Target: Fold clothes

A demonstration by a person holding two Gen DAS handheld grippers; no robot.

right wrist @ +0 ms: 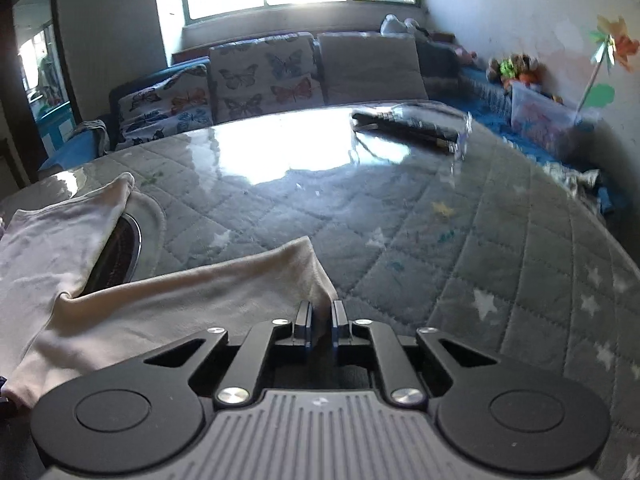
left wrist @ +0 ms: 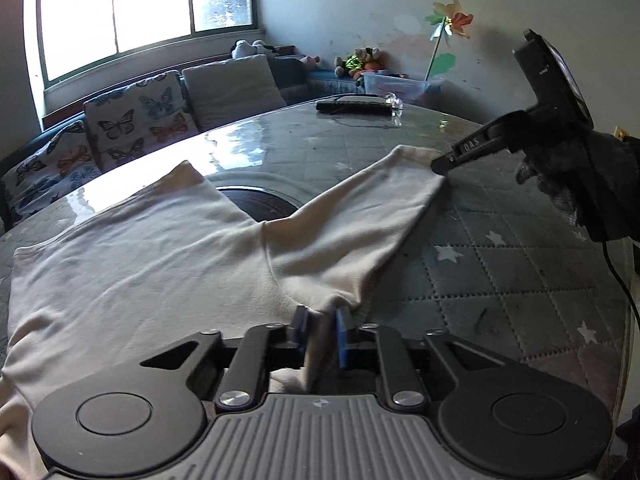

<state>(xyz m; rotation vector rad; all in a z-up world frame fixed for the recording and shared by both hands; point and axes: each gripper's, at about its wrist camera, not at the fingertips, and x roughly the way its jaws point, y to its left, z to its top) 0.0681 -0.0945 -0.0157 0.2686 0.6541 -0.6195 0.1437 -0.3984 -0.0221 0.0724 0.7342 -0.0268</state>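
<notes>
A cream-white garment lies spread on the quilted grey table cover, one long sleeve reaching toward the far right. My left gripper is shut on a bunched fold of the garment near its near edge. In the left wrist view my right gripper, held in a dark-gloved hand, pinches the sleeve's end. In the right wrist view the right gripper is shut on the corner of the garment's sleeve, which runs off to the left.
A dark flat remote-like object and a clear plastic item lie at the table's far side. A round dark recess shows under the garment. Butterfly-print cushions, a sofa, a toy bin stand beyond.
</notes>
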